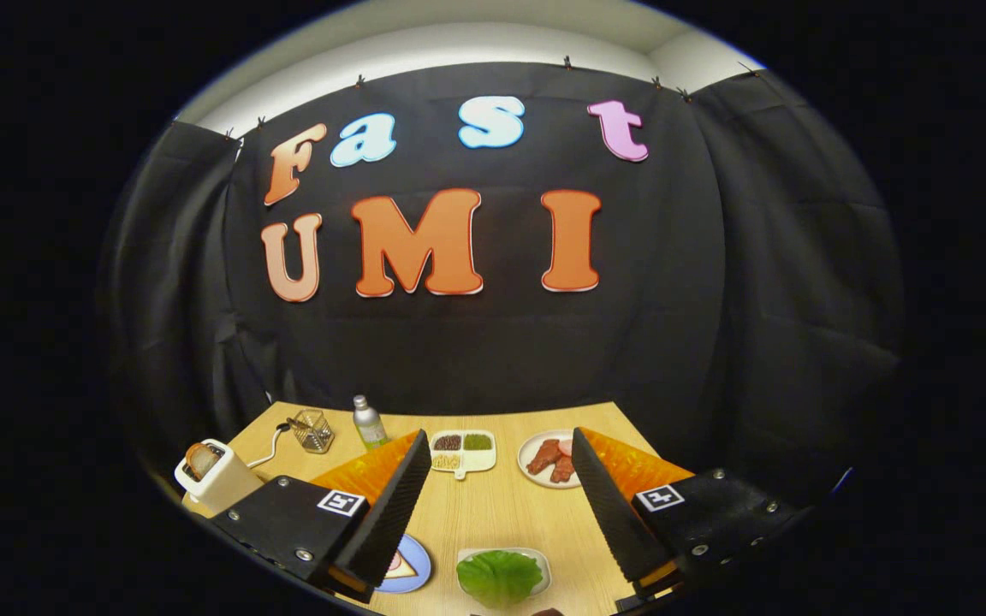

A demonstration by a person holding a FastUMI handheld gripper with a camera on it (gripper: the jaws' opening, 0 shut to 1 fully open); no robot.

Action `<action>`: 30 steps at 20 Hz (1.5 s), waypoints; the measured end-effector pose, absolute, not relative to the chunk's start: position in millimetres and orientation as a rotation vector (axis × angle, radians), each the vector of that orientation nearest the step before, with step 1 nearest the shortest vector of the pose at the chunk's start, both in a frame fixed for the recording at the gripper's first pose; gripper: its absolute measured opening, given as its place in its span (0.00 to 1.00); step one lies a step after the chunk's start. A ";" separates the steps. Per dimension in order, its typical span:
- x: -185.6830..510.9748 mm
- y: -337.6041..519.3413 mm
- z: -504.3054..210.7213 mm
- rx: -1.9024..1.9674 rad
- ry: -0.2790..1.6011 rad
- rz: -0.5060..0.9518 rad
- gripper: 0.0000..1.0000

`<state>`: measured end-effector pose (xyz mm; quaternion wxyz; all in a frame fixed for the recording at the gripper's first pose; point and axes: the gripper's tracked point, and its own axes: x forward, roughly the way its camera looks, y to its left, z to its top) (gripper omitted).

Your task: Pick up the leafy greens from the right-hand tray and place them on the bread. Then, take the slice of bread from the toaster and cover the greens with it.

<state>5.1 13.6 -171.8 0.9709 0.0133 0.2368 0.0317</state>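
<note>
My gripper (500, 445) hangs above the wooden table (493, 509), open wide with nothing between its fingers. The leafy greens (499, 577) lie on a small white tray (544, 565) close below, between the two fingers. A blue plate (414, 573) holding a slice of bread (399, 566) lies just left of that tray, partly hidden by the left finger (394, 505). Off to the far left stands a white toaster (217, 479) with a slice of bread (200, 459) sticking up from its slot.
Beyond the fingers lie a white divided dish (462, 452) of small foods and a round plate (531, 466) with reddish meat pieces. A green-labelled bottle (367, 423) and a wire basket (313, 430) stand near the back edge by the black cloth wall.
</note>
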 end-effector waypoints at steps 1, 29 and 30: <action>1.8 13.4 -184.0 0.022 0.513 0.062 0.99; -78.4 31.9 -423.2 -0.052 1.333 0.250 0.91; -80.7 31.3 -429.2 -0.048 1.358 0.249 0.91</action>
